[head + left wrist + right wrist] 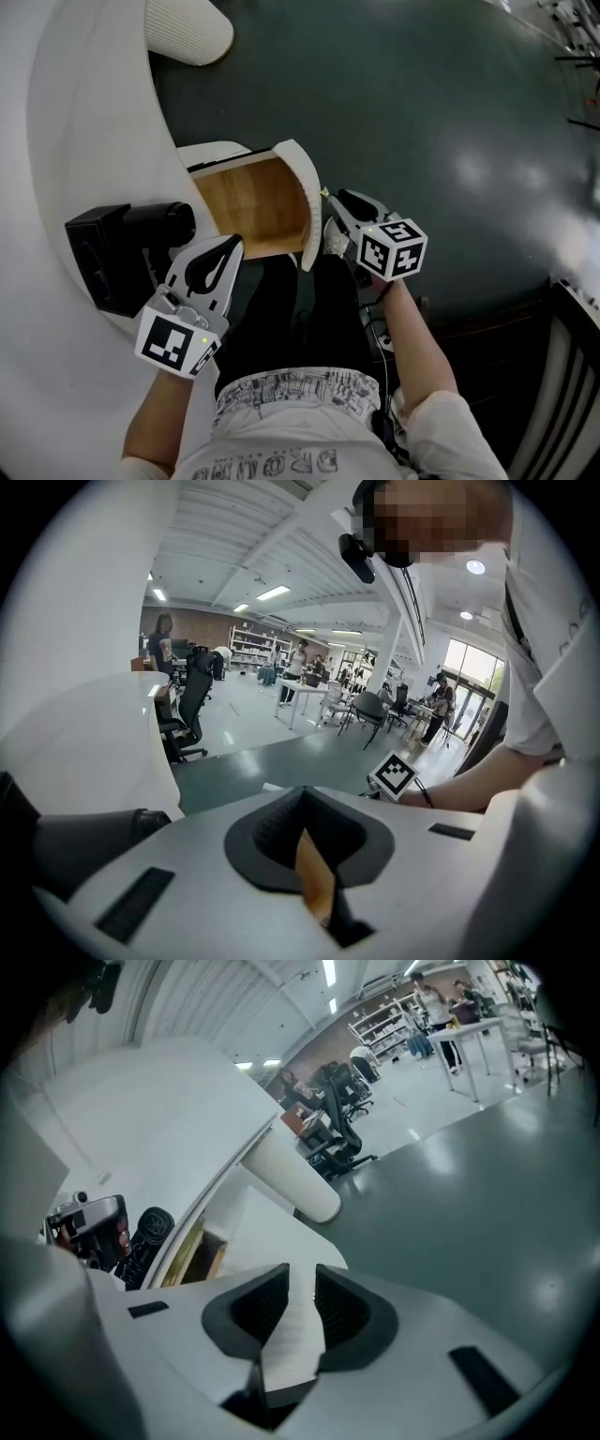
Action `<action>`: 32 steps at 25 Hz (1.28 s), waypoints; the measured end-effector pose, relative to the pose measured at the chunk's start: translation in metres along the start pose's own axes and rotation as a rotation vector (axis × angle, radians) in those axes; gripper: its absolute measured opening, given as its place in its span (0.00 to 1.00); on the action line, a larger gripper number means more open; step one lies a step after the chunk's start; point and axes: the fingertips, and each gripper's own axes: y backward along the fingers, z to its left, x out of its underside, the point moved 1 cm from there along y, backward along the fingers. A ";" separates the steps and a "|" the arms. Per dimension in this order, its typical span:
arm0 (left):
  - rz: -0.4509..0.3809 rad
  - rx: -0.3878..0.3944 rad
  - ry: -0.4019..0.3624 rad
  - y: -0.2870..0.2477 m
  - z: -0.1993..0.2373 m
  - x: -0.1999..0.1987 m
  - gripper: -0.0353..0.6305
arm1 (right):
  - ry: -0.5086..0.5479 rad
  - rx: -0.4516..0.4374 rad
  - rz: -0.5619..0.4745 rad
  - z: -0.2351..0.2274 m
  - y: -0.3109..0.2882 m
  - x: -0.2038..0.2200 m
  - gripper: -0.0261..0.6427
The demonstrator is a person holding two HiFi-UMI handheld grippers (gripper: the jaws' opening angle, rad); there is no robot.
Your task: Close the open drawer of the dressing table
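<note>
The dressing table (84,122) is a white, curved unit occupying the 9 o'clock side of the head view. Its drawer (253,197) stands open and projects from the table edge toward 3 o'clock, exposing a bare wooden interior. The curved white drawer front (305,187) closes off the 3 o'clock end of the drawer.

The left gripper (232,244) sits at 7 o'clock of the drawer, with its tips just over the drawer's near wooden edge. Its jaws are pressed together at the tips. Only a thin wood-coloured sliver shows through the slit behind them, and nothing is pinched.

The right gripper (330,202) sits at 3 o'clock of the drawer front, just beside its outer face. Its jaws stand spread, and the right gripper view shows the white end of the drawer front lying in the gap. Whether the pads press on the panel cannot be told.

A black appliance (122,248) rests on the tabletop at 9 o'clock of the left gripper. A white ribbed cylinder (187,28) lies at 11 o'clock of the drawer, well apart from it.
</note>
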 end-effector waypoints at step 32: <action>0.021 -0.045 0.059 0.000 0.007 0.022 0.08 | -0.055 -0.058 0.071 -0.026 -0.046 0.031 0.15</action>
